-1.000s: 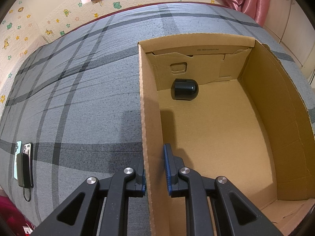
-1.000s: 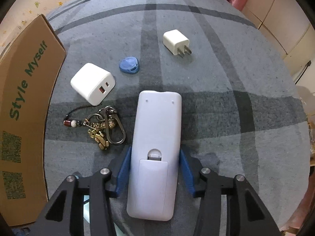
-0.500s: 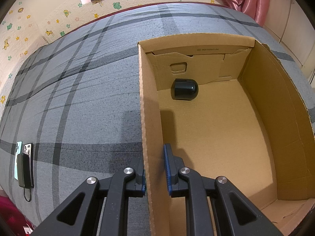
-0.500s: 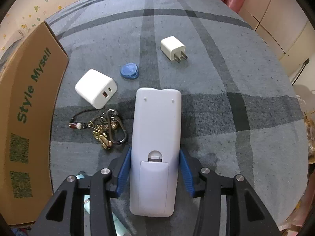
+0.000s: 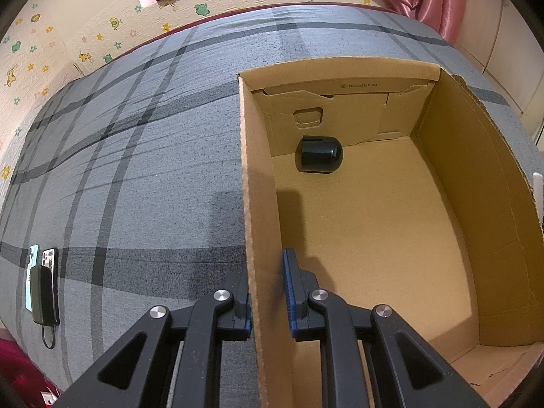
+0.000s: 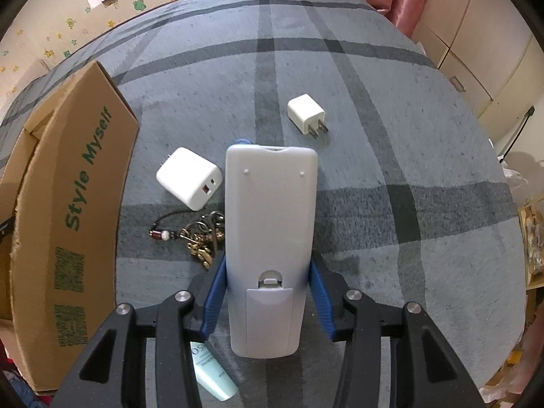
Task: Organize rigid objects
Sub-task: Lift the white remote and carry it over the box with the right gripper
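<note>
My right gripper (image 6: 267,292) is shut on a white remote control (image 6: 270,234), back side up, held above the grey plaid bed. Below it lie a large white charger (image 6: 188,178), a small white plug (image 6: 306,114), a bunch of keys (image 6: 200,238) and a blue object (image 6: 241,141), mostly hidden behind the remote's tip. My left gripper (image 5: 267,292) is shut on the left wall of the open cardboard box (image 5: 253,187). A black rounded object (image 5: 318,154) lies in the box's far corner.
The box's outer wall, printed "Style Myself" (image 6: 68,204), stands left of the remote. A pale green tube (image 6: 212,374) lies under my right gripper. Phones and a power bank (image 5: 42,285) lie at the bed's left edge. Pink curtain at far right.
My right gripper has lifted the remote off the bed and drawn back; the objects below look smaller and the blue object is now covered by the remote's tip. The left gripper has not moved.
</note>
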{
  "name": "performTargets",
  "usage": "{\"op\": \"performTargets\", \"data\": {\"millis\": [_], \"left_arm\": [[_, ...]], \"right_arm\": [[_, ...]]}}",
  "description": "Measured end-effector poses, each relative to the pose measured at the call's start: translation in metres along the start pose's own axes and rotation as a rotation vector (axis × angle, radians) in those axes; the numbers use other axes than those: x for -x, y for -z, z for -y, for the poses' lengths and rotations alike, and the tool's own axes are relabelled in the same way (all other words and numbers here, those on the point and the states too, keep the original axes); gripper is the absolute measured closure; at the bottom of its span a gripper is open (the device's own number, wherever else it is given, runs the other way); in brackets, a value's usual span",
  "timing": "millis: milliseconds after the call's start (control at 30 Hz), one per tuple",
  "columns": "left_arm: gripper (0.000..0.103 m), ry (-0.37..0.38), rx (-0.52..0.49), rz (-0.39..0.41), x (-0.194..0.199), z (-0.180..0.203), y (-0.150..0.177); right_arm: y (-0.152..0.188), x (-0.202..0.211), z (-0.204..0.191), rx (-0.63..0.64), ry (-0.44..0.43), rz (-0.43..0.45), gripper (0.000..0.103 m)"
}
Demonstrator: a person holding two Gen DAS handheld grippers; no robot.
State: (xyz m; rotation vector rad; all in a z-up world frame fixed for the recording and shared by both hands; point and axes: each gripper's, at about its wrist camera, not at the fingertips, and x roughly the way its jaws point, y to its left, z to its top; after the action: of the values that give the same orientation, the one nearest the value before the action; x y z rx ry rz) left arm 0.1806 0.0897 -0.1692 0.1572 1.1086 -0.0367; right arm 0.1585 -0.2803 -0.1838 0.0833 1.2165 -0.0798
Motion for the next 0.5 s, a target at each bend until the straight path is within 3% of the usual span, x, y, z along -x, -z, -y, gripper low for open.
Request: {"op": "performTargets", "data": {"millis": [500], "left_arm": [[0.088,0.001,0.001,-0.001,0.001,0.0,0.0]], "right_arm": [[-0.021,0.042,-0.028,0.052,-0.03,0.069,0.054]]}}
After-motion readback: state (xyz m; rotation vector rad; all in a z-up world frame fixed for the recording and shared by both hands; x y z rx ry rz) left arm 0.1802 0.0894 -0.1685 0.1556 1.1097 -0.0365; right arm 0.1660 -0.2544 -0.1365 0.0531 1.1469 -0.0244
